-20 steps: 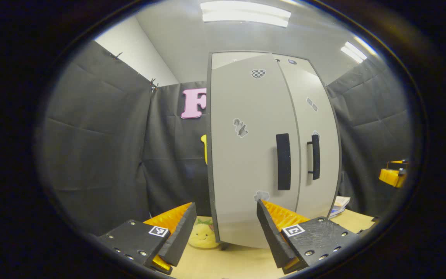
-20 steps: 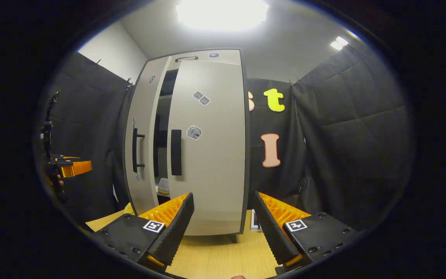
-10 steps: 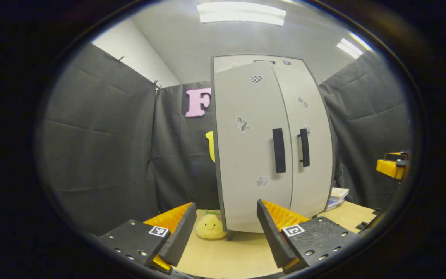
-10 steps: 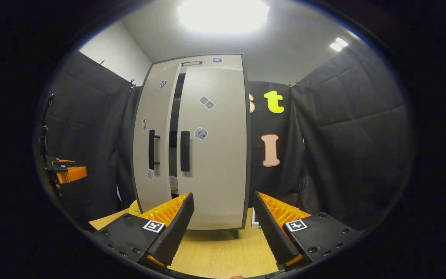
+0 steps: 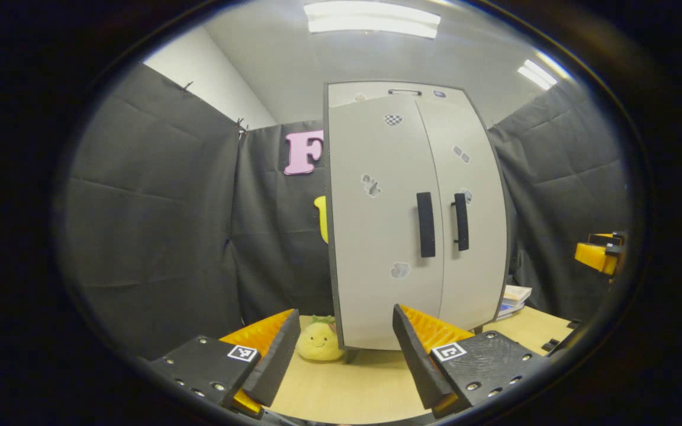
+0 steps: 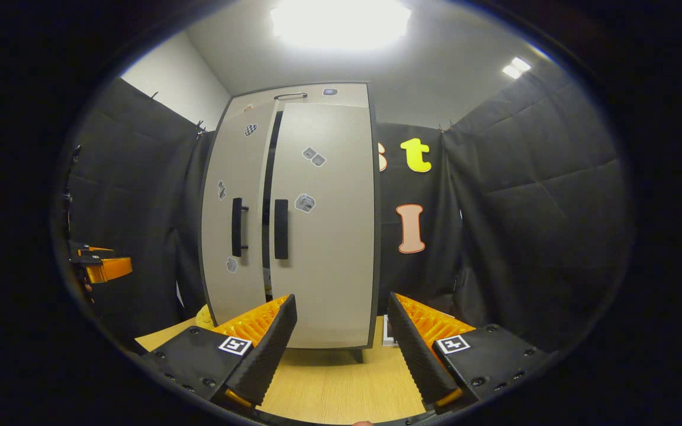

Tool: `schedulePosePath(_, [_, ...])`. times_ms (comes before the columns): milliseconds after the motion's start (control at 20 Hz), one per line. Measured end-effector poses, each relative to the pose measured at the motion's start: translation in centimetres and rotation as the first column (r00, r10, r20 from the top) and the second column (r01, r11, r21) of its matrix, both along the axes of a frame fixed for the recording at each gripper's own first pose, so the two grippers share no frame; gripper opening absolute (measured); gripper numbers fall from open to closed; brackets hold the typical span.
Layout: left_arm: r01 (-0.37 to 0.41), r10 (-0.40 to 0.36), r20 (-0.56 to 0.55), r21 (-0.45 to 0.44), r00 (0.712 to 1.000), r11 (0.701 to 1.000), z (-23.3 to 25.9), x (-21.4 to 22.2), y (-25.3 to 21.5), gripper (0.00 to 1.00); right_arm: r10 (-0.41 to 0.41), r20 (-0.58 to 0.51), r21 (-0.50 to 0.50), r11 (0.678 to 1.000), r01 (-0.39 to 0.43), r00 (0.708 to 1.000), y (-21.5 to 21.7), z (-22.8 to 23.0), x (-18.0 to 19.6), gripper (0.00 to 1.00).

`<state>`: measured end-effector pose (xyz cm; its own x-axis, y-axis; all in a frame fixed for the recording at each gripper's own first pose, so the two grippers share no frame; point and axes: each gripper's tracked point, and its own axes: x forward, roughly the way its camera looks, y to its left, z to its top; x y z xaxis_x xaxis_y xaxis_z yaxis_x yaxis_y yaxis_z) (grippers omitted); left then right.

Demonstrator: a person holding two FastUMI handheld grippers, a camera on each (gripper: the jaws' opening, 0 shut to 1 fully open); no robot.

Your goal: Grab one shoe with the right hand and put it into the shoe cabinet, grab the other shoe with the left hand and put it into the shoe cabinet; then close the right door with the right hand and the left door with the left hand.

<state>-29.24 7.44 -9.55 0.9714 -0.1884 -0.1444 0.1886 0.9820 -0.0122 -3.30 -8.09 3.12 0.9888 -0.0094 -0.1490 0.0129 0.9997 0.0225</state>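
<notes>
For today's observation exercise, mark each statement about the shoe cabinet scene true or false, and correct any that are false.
1. Both the left gripper and the right gripper are open and hold nothing. True.
2. A shoe lies on the table in front of the cabinet. False: no shoe is in sight on the table.
3. A yellow plush toy sits on the table by the cabinet's left corner. True.
4. The cabinet's doors have round knobs. False: the left door and the right door each carry a long dark vertical handle.
5. The left gripper clamps the left door's handle. False: it is apart from the cabinet.
</notes>
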Motion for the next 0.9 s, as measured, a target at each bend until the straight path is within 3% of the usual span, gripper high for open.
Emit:
schedulePosePath(100, [-0.004, 0.004, -0.002, 0.004, 1.0, 1.0, 0.0, 0.1, 0.1, 0.96, -0.002, 0.002, 0.0, 1.0, 0.002, 1.0, -0.1, 0.1, 0.1, 0.97])
schedulePosePath(150, [-0.006, 0.006, -0.003, 0.006, 1.0, 1.0, -0.1, 0.1, 0.2, 0.9, -0.003, 0.001, 0.0, 1.0, 0.003, 1.0, -0.2, 0.0, 0.1, 0.97])
schedulePosePath(200, [-0.007, 0.007, -0.005, 0.008, 1.0, 1.0, -0.1, 0.1, 0.3, 0.9, -0.005, 0.002, 0.0, 1.0, 0.005, 1.0, -0.2, 0.1, 0.1, 0.94])
schedulePosePath(300, [-0.008, 0.008, -0.005, 0.01, 1.0, 1.0, -0.1, 0.0, 0.4, 0.95, -0.006, 0.002, 0.001, 1.0, 0.006, 1.0, -0.3, 0.0, 0.2, 0.97])
schedulePosePath(350, [-0.012, 0.012, -0.004, 0.013, 1.0, 1.0, 0.0, 0.1, 0.5, 0.9, -0.005, 0.002, 0.003, 1.0, 0.005, 1.0, -0.2, 0.1, 0.3, 0.94])
schedulePosePath(500, [-0.019, 0.019, -0.001, 0.015, 1.0, 1.0, 0.1, 0.1, 0.7, 0.9, -0.004, 0.001, 0.005, 1.0, 0.004, 1.0, -0.2, 0.1, 0.4, 0.97])
schedulePosePath(550, [-0.024, 0.024, 0.0, 0.016, 1.0, 1.0, 0.1, 0.1, 0.8, 0.95, -0.004, 0.003, 0.002, 1.0, 0.004, 1.0, -0.3, 0.1, 0.5, 0.94])
schedulePosePath(600, [-0.026, 0.026, 0.0, 0.017, 1.0, 1.0, 0.1, 0.1, 0.9, 0.9, -0.005, 0.005, 0.0, 1.0, 0.005, 1.0, -0.3, 0.2, 0.5, 0.97])
schedulePosePath(650, [-0.028, 0.028, -0.001, 0.017, 1.0, 0.999, 0.1, 0.0, 1.0, 0.95, -0.005, 0.007, 0.0, 1.0, 0.005, 1.0, -0.3, 0.2, 0.6, 0.97])
schedulePosePath(750, [-0.029, 0.029, -0.001, 0.018, 1.0, 0.999, 0.1, 0.0, 1.0, 0.9, -0.006, 0.009, 0.002, 1.0, 0.006, 1.0, -0.3, 0.2, 0.5, 0.97])
schedulePosePath(800, [-0.03, 0.03, -0.001, 0.021, 1.0, 0.999, 0.0, -0.1, 1.0, 0.95, -0.007, 0.01, 0.004, 1.0, 0.007, 1.0, -0.3, 0.3, 0.6, 0.97])
schedulePosePath(900, [-0.03, 0.03, 0.0, 0.026, 1.0, 0.999, 0.0, -0.2, 1.1, 0.9, -0.007, 0.007, 0.002, 1.0, 0.007, 1.0, -0.4, 0.2, 0.6, 0.97])
